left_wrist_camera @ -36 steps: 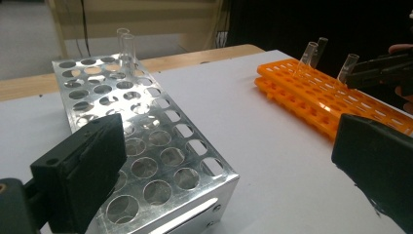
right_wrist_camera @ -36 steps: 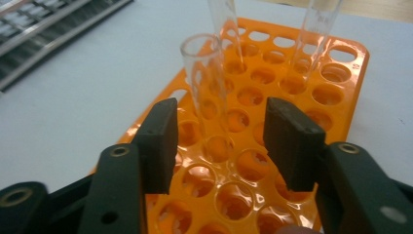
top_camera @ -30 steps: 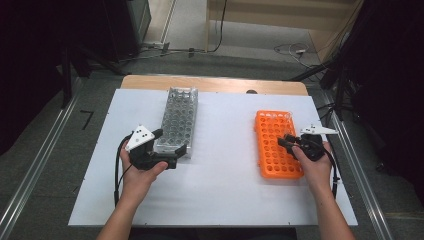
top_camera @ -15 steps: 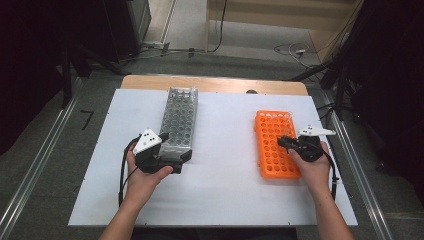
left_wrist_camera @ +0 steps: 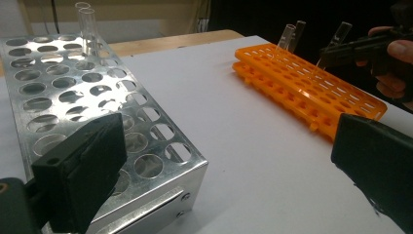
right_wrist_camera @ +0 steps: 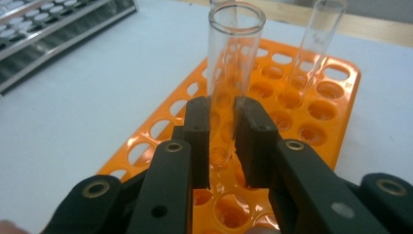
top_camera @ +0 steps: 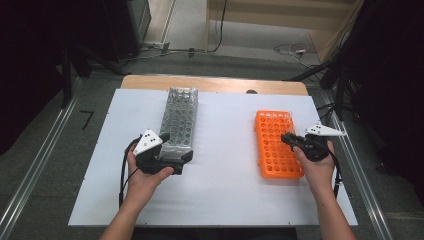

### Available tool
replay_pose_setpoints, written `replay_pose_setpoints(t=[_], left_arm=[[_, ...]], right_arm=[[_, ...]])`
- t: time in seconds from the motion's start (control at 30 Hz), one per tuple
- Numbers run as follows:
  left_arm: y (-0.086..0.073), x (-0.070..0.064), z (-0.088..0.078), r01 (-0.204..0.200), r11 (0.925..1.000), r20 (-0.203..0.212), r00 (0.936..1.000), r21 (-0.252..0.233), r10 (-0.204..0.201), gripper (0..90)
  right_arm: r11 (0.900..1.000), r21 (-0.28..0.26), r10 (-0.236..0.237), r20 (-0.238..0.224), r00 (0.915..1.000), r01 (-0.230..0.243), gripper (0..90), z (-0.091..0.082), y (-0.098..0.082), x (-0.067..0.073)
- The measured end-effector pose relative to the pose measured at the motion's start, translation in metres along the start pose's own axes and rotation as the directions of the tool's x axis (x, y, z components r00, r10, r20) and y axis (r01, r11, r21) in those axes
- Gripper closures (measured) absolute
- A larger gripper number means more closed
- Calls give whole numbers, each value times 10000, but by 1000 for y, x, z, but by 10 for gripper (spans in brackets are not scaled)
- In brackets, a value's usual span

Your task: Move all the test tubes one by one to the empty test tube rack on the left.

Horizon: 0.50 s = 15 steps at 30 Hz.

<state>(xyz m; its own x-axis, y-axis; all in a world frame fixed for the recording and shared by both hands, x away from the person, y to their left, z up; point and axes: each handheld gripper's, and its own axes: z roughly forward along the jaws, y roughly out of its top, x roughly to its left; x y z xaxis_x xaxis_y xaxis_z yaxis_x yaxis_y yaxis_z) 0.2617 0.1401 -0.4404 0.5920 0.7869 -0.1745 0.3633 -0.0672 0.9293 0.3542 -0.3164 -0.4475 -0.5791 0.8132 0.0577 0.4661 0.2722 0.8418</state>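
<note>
A clear glass test tube point(right_wrist_camera: 234, 73) is clamped between the two black jaws of the right tool point(right_wrist_camera: 222, 141), which have just been closing on it. The tube stands upright with its lower end in a hole of the flat orange plastic rack point(top_camera: 276, 143), which lies on the right half of the white bench point(top_camera: 220, 200). Another clear tube point(right_wrist_camera: 316, 44) is seen standing in the same rack just beyond, leaning slightly. The left tool point(top_camera: 172, 152) is held at the near end of the silver perforated metal rack point(top_camera: 179, 120) on the left half of the bench; its jaws are spread wide, one over the rack's near corner and one clear of it, with nothing gripped.
</note>
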Motion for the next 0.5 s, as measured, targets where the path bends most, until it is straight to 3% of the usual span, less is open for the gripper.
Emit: replay_pose_setpoints(t=[0.23,0.5], left_arm=[[1,0,-1,19,10000,43,10000,-22,-19,0],[2,-2,-1,6,10000,69,10000,-64,-5,0]], right_arm=[[9987,-499,28,-169,9999,-36,736,-13,10,6],[9972,-744,-147,-727,9972,93,736,-18,20,24]])
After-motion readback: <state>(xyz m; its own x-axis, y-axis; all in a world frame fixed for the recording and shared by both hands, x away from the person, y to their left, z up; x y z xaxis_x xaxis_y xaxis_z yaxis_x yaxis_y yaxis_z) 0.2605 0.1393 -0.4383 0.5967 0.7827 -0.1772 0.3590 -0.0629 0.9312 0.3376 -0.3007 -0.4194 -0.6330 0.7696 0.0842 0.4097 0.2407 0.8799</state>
